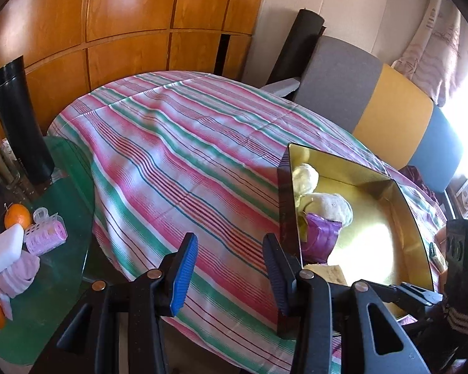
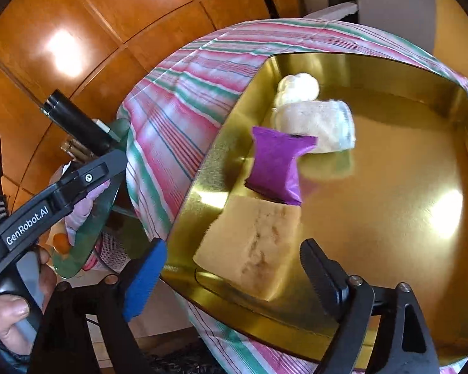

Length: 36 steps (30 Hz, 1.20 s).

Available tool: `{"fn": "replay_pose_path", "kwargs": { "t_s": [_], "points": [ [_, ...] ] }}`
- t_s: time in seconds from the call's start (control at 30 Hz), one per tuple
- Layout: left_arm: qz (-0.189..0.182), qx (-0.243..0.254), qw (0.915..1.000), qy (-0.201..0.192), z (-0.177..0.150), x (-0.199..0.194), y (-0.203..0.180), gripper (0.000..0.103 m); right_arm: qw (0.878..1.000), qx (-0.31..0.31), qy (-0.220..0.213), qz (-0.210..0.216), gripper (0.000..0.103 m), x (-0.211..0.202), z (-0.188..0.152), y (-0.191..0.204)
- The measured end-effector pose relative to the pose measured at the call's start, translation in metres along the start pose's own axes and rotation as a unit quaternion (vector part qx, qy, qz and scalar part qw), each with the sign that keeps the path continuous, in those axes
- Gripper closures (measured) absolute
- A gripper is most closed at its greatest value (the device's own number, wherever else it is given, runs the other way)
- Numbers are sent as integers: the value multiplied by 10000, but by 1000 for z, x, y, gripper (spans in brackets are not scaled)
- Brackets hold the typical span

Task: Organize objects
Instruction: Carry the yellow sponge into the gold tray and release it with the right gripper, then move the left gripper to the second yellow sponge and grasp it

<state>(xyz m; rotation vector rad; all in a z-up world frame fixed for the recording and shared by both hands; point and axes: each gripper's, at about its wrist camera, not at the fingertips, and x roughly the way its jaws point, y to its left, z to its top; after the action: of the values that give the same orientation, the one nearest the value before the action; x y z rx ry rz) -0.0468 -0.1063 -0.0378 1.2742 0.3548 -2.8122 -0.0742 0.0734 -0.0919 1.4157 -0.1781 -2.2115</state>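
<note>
Blue ribbed rubber faced one pad of each of your tongs, black the other, and neither pair had anything in its grip. Your right gripper (image 2: 234, 280) stood wide apart over the near corner of the gold box (image 2: 390, 187), its jaws straddling the yellow sponge (image 2: 252, 249) without pressing on it; the sponge lay flat on the box floor, which reads as a thing just set down, not one about to be lifted. Your left gripper (image 1: 231, 274) was only partly open and empty, hanging above the striped cloth (image 1: 171, 155) just outside the box's dark outer wall (image 1: 287, 218), probably parked there to stay clear of the right hand's work.

Beyond the sponge, the purple pouch (image 2: 277, 168) leaned against that left wall, touching the sponge's far edge, and behind it a rolled cream cloth (image 2: 318, 127) and a pale round bundle (image 2: 299, 87) sat packed along the same side. You seemed to be filling the box from one wall outward, leaving most of the gold floor bare.

Further out, on the green glass side table (image 1: 68, 249), the unsorted things waited: a pink hair roller (image 1: 46, 237), a white block (image 1: 3, 252), a folded pink cloth (image 1: 18, 271), two oranges (image 1: 17, 216) and a tall black flask (image 1: 21, 121). I judged those were next for the box.
</note>
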Motion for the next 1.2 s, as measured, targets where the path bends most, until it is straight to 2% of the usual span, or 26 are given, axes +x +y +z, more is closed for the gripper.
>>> {"fn": "replay_pose_path", "kwargs": {
  "t_s": [0.2,0.43,0.6,0.77,0.9,1.0,1.13,1.2],
  "points": [
    [-148,36,9999,59,0,0,-5,59,9987,457,-239,-38,8,-26,-6,-24],
    [-365,67,9991,220,-2,1,-17,59,9929,840,-818,-222,5,-79,-16,-49],
    [-625,377,9971,222,-1,-2,-41,59,9839,1212,-1229,-464,4,-125,-30,-81],
    [-837,899,9922,226,7,-6,-83,59,9685,1715,-1524,-965,3,-173,-52,-132],
    [-1151,1487,9819,205,11,-11,-132,59,9505,2199,-1737,-1345,3,-216,-74,-179],
    [-1435,2009,9689,151,13,-15,-177,59,9327,2557,-1877,-1718,3,-250,-91,-216],
    [-1866,2603,9473,115,9,-16,-245,59,9022,3061,-2168,-2132,1,-297,-116,-265],
    [-2017,2778,9391,143,9,-13,-272,59,8841,3327,-2301,-2338,1,-316,-128,-287]
  ]
}}
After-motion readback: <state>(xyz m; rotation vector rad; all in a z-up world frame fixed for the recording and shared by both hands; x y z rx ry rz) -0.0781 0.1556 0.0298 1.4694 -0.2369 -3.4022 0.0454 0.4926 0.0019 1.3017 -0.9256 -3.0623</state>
